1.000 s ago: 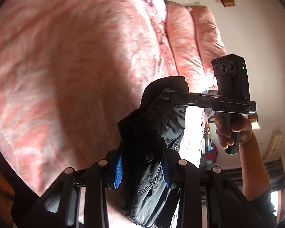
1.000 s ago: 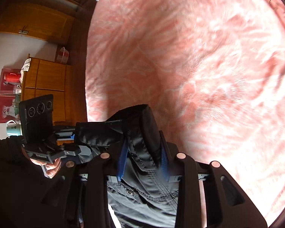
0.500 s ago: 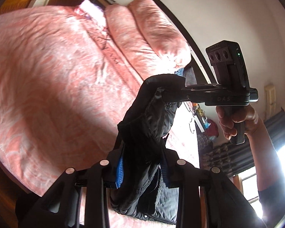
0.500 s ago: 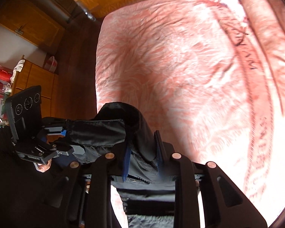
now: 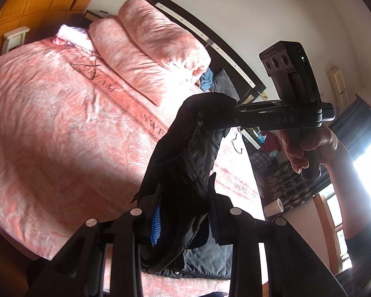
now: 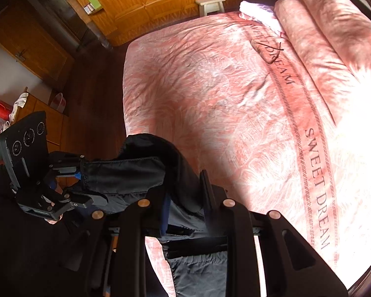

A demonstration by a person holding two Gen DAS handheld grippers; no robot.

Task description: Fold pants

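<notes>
We now hold the pants (image 5: 185,163) well clear of the bed (image 5: 61,128), where a second ago they hung close above the pink bedspread. Both views have opened out accordingly: the pillows (image 5: 148,49) and the headboard (image 5: 210,39) are now in frame, and far more of the mattress shows beneath us.

The left tongs (image 5: 183,220) are clenched on a bunched fold of the dark fabric. The right tongs (image 6: 184,203) have just been closing further, and they too are clamped on the cloth, with the garment bulging up between the jaws. A short band of fabric runs between the two grips and looks fairly taut in the right wrist view. The remainder of the pants hangs below the tongs; its lower end is out of view.

We judge that the garment has been raised to let it hang and straighten. No fold has yet been laid, so the next step would be to lower it flat onto the bed.
</notes>
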